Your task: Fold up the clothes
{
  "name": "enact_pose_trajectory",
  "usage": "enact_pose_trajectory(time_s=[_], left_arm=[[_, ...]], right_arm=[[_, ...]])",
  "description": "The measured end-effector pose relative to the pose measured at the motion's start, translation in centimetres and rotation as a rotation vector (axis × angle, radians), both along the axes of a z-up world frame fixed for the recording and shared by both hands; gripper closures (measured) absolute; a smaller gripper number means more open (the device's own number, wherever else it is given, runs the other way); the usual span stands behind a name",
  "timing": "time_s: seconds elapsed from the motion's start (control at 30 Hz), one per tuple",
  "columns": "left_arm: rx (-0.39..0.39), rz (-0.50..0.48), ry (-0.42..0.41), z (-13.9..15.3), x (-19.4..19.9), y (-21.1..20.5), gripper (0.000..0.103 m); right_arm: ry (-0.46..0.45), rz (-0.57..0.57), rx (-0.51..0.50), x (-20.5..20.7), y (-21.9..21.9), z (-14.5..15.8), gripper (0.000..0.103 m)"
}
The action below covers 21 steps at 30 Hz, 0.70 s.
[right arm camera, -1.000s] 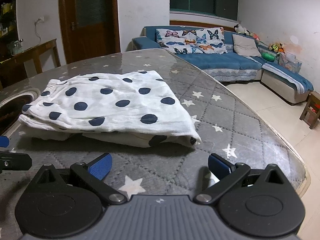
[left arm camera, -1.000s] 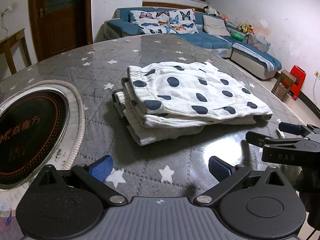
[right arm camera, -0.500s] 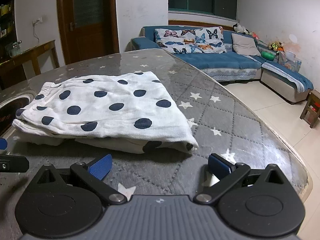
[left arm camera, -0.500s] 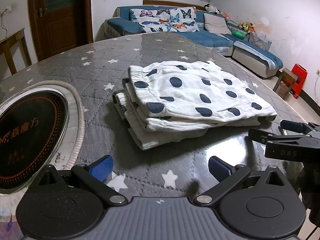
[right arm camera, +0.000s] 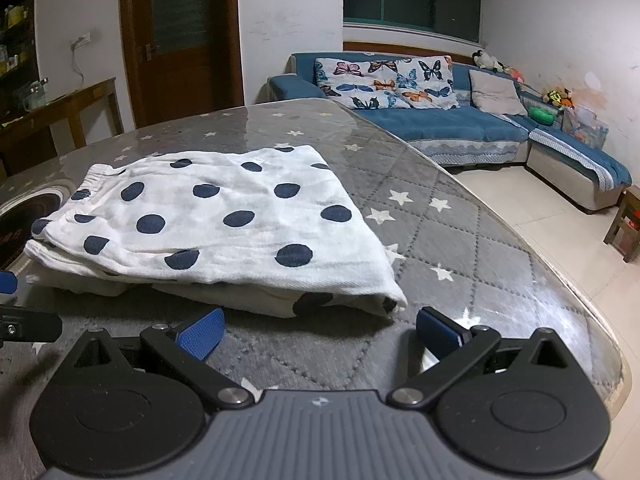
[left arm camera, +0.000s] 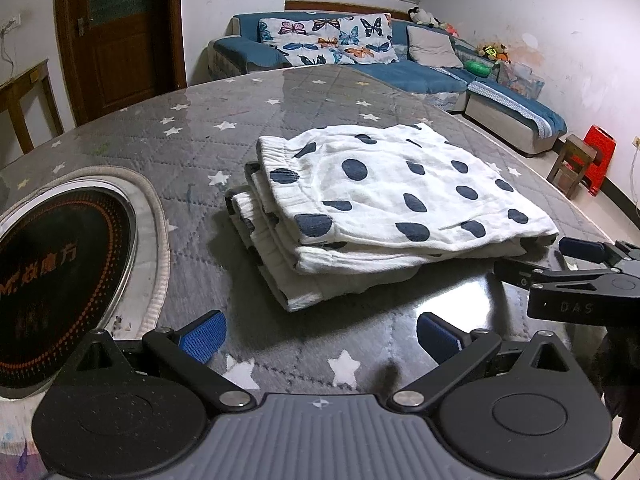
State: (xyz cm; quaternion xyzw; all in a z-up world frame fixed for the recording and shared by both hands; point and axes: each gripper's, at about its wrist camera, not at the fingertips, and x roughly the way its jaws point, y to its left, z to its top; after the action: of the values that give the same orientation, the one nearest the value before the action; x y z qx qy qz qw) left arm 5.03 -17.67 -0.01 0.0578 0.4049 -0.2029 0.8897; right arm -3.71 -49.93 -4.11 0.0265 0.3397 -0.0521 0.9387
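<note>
A white garment with dark blue dots [left arm camera: 384,204] [right arm camera: 224,228] lies folded in several layers on the round grey starred table [left arm camera: 224,140] [right arm camera: 452,240]. My left gripper [left arm camera: 320,334] is open just in front of the fold's near corner, nothing between its blue pads [left arm camera: 202,336]. My right gripper [right arm camera: 318,332] is also open, close before the garment's near edge, empty. In the left wrist view the right gripper [left arm camera: 560,258] reaches in from the right edge beside the garment's corner. The left gripper's finger [right arm camera: 24,322] shows at the left edge of the right wrist view.
A black round hotplate [left arm camera: 52,280] is set into the table at the left. The table's rim [right arm camera: 592,300] curves away on the right. Beyond are a blue sofa [right arm camera: 440,120], a wooden door [left arm camera: 116,36], a side table [right arm camera: 60,116] and small stools [left arm camera: 580,160].
Both grippers have come slightly closer to the folded garment, which looks larger in both views. The garment has not moved and both grippers stay open.
</note>
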Motion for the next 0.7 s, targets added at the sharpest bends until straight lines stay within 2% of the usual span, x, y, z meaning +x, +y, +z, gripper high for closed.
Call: enact_pose_trajectory(time_s=[0.37,0.7], left_arm=[[0.002,0.024,-0.004,0.1,0.6,0.8,0.0],[-0.004,0.076,-0.004,0.2,1.2,2.8,0.0]], right_arm=[[-0.003,0.007,0.001,1.3,0.0,-0.1,0.0],[0.014,0.036,-0.006,4.3,0.3,0.0,0.0]])
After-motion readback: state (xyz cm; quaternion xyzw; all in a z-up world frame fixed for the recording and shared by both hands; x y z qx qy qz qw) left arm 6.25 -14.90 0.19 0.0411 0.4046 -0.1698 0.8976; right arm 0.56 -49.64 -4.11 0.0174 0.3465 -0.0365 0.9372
